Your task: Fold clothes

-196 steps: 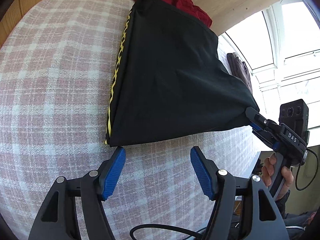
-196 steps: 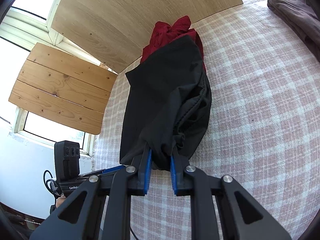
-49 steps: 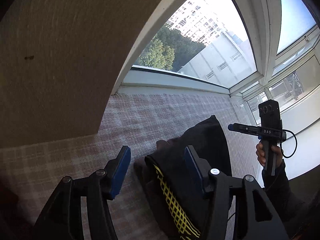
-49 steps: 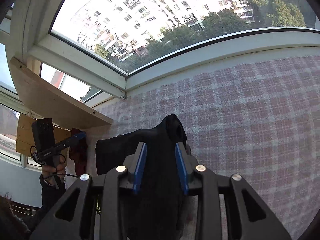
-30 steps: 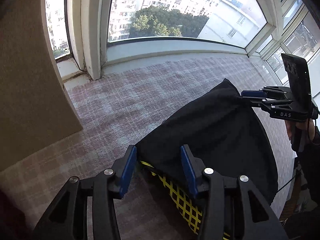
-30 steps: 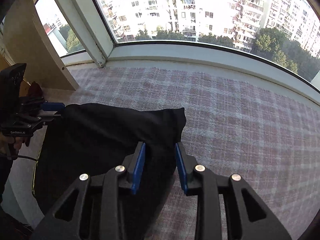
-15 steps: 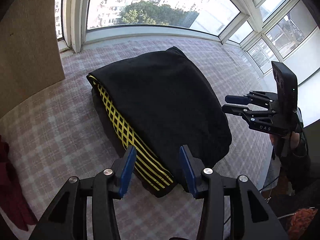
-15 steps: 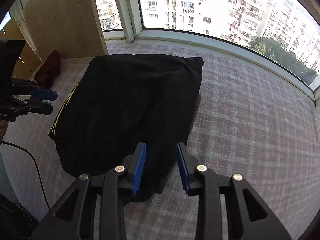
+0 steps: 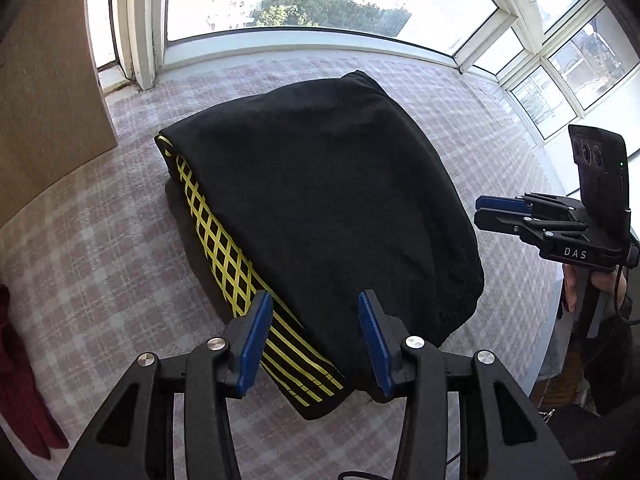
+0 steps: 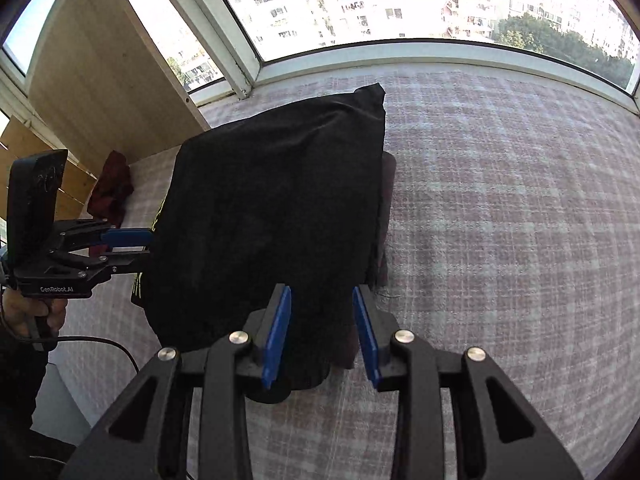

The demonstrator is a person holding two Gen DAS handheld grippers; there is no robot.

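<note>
A black garment with a yellow lattice stripe [image 9: 320, 208] lies folded on the pink checked cloth [image 9: 100, 264]; it also shows in the right wrist view [image 10: 272, 216]. My left gripper [image 9: 314, 336] is open, hovering just above the garment's near edge, holding nothing. My right gripper [image 10: 320, 328] is open over the garment's near right corner, holding nothing. It shows from the side in the left wrist view [image 9: 486, 208], just clear of the garment's right edge. The left gripper shows in the right wrist view [image 10: 140, 246] at the garment's left edge.
A dark red garment [image 10: 112, 192] lies bunched by the wooden panel [image 10: 104, 92]; its edge shows in the left wrist view [image 9: 16, 376]. A brownish piece [image 10: 386, 216] sticks out under the black garment's right side. Windows [image 10: 360, 4] line the far edge.
Both grippers have let go of the black garment and drawn back a little toward me. The garment now lies flat and folded on the cloth.
</note>
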